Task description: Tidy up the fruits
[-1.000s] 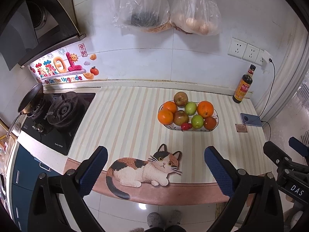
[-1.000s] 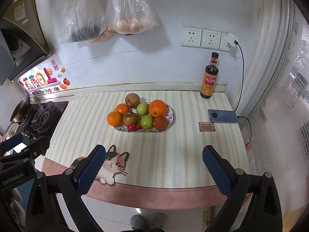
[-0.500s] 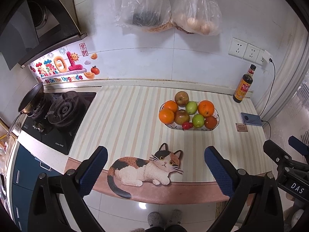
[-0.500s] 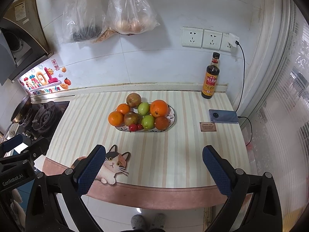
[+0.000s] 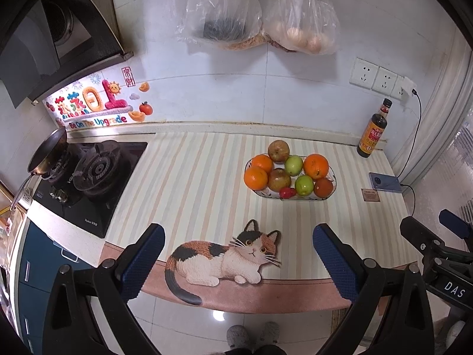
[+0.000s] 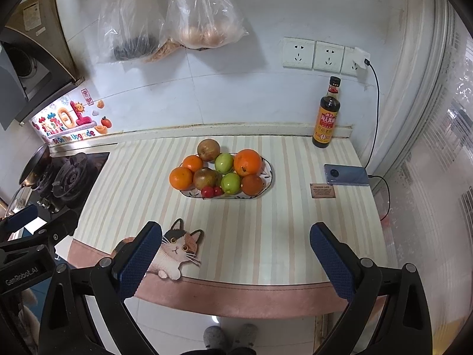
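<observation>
An oval patterned plate sits on the striped counter, piled with oranges, green apples, brownish apples and small red fruits. My left gripper is open and empty, hovering at the counter's front edge over the cat mat. My right gripper is open and empty, also at the front edge, well short of the plate.
A cat-shaped mat lies at the front edge. A gas stove with a pan is at the left. A soy sauce bottle, a charging phone and a small card are at the right. Bags hang on the wall.
Both grippers have drifted slightly, so the plate sits a little more to the right in each view. Both stay open and empty.
</observation>
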